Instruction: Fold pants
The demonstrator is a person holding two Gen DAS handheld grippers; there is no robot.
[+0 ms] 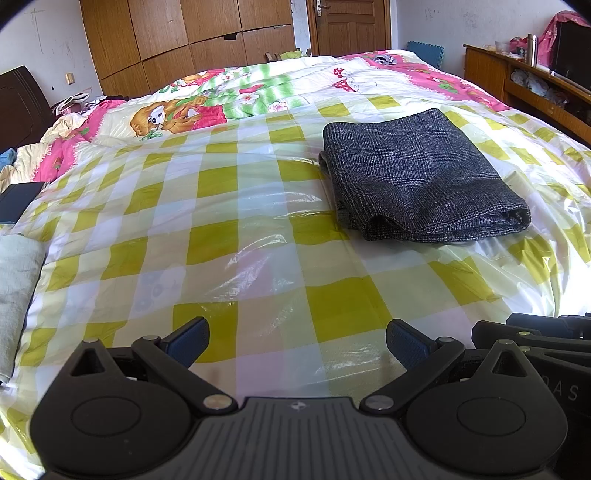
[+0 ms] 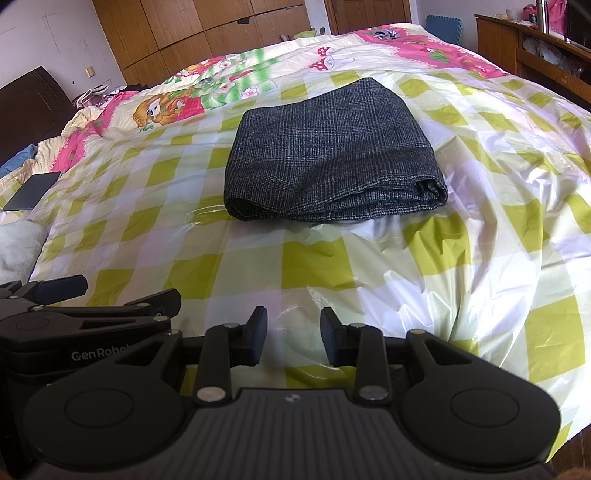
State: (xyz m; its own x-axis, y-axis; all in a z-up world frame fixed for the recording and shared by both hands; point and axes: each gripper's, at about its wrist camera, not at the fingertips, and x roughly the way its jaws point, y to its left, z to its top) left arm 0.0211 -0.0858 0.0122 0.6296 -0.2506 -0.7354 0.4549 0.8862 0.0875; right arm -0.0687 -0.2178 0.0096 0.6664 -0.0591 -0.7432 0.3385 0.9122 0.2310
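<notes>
The dark grey checked pants (image 1: 417,177) lie folded into a thick rectangle on the green-and-white checked plastic sheet (image 1: 229,236) over the bed. In the right wrist view the pants (image 2: 332,155) sit straight ahead, well beyond the fingers. My left gripper (image 1: 297,345) is open, its blue pads wide apart with nothing between them, hanging over the sheet near the bed's front edge. My right gripper (image 2: 293,334) stands open with a narrower gap, also holding nothing. The two grippers sit side by side, each showing at the edge of the other's view.
A cartoon-print quilt (image 1: 221,99) covers the far half of the bed. A dark flat book-like object (image 1: 18,201) and a pale cloth (image 1: 14,280) lie at the left edge. A wooden wardrobe (image 1: 184,40), a door (image 1: 351,26) and a cluttered wooden desk (image 1: 517,81) line the room.
</notes>
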